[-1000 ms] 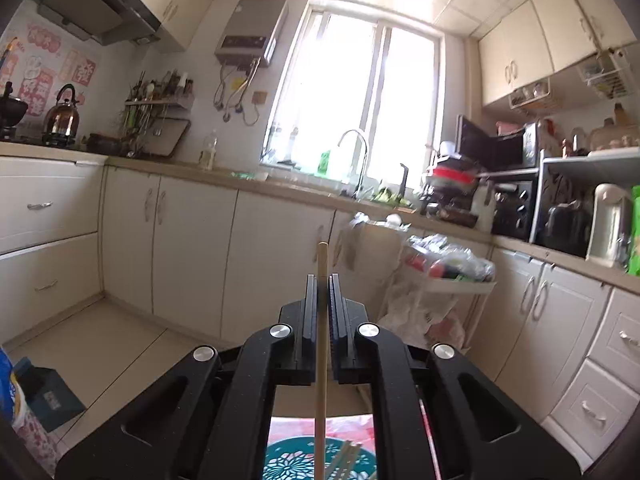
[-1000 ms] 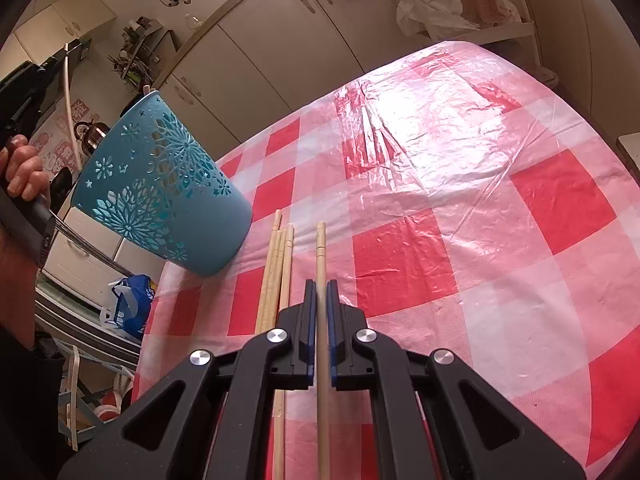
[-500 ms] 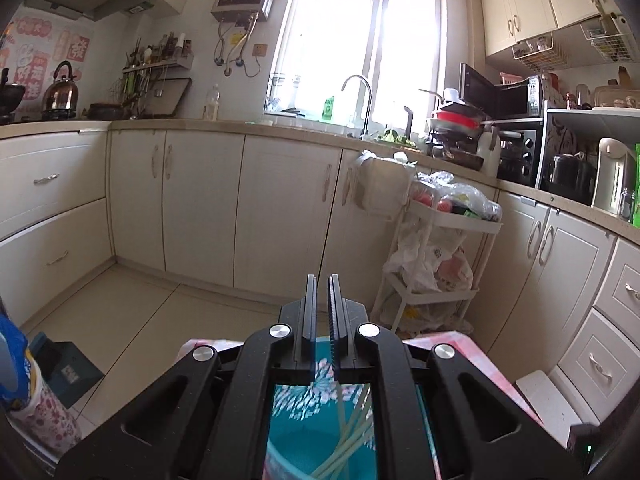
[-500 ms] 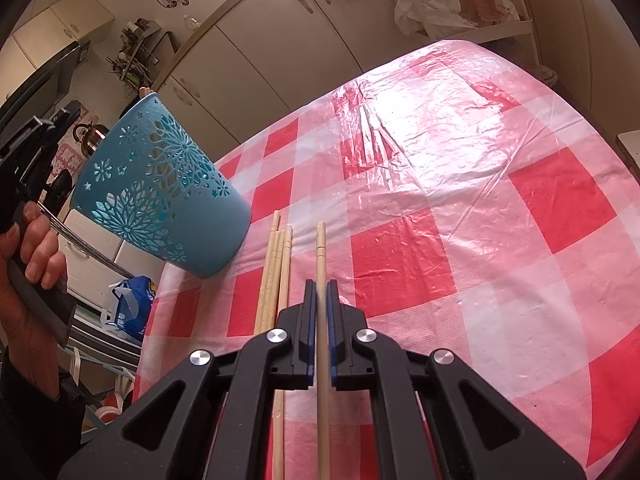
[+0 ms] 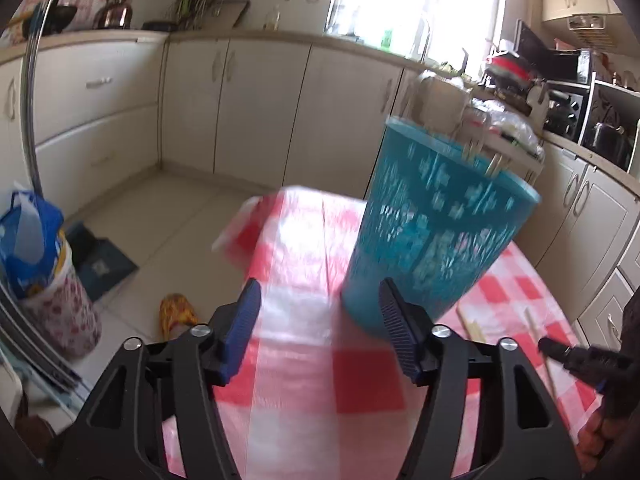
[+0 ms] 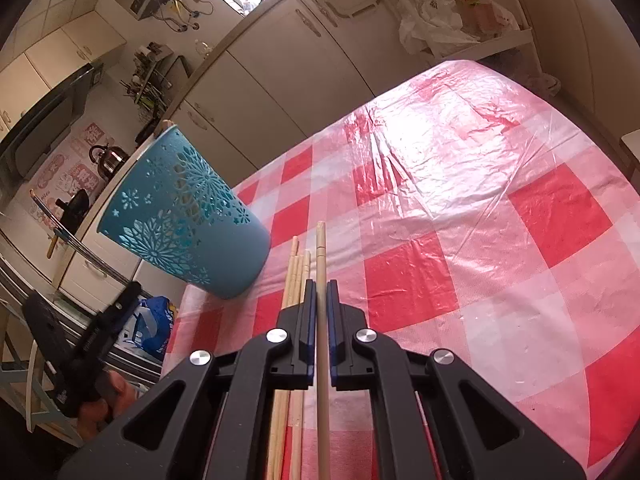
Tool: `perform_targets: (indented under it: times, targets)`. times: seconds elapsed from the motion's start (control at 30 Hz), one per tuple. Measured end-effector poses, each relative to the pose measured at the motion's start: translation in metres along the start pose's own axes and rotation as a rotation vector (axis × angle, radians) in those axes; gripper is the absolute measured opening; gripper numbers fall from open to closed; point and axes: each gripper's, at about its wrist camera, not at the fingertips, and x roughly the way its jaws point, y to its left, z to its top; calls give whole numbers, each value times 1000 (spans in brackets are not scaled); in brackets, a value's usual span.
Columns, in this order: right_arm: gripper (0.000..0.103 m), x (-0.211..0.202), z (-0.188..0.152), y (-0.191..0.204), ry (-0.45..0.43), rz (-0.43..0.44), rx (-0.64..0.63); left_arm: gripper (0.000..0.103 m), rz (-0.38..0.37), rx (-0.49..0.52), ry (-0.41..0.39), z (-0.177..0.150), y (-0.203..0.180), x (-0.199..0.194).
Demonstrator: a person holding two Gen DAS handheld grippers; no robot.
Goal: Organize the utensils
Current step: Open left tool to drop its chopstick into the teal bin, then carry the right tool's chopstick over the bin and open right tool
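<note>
A teal perforated utensil holder (image 5: 436,220) stands on the red-and-white checked tablecloth (image 5: 304,356) and has chopstick tips sticking out of its top. My left gripper (image 5: 320,332) is open and empty, low over the cloth just left of the holder's base. The holder also shows in the right wrist view (image 6: 180,216). My right gripper (image 6: 319,312) is shut on one wooden chopstick (image 6: 321,264), held just above the cloth. Three more chopsticks (image 6: 295,272) lie on the cloth to its left, near the holder's base.
The table's near-left edge (image 5: 240,232) drops to a tiled floor with a blue bag (image 5: 32,232) and a bin. White kitchen cabinets (image 6: 280,92) run behind the table. A rack with plastic bags (image 6: 452,12) stands past the far corner.
My left gripper held a chopstick over the holder, let it go into the holder, then opened and dropped down beside the holder's left. My right gripper stayed still with its chopstick.
</note>
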Motion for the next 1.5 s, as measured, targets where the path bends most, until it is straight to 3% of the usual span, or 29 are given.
perform_targets:
  times: [0.13,0.2,0.33,0.47,0.6,0.97,1.13,1.27,1.5]
  targets:
    - [6,-9,5,8,-42,49,-8,91,7,-1,8,-2,1,2]
    - [6,-15,7,14,-62,68,-20,95,22,15,20,-2,-3,6]
    - [6,-27,15,33,-109,110,-50,95,57,22,83,0,-6,19]
    - [6,-35,26,58,-146,156,-73,95,99,32,97,1,-9,22]
    - [6,-39,45,89,-186,211,-107,95,94,65,104,1,-18,22]
    - [6,-35,106,173,-341,341,-187,95,85,32,113,2,-14,23]
    - [6,-12,134,202,-413,327,-203,95,77,21,110,2,-12,22]
    - [6,16,151,216,-453,265,-202,95,68,16,106,2,-11,21]
    - [6,56,157,225,-421,131,-241,95,43,-1,100,2,-9,21]
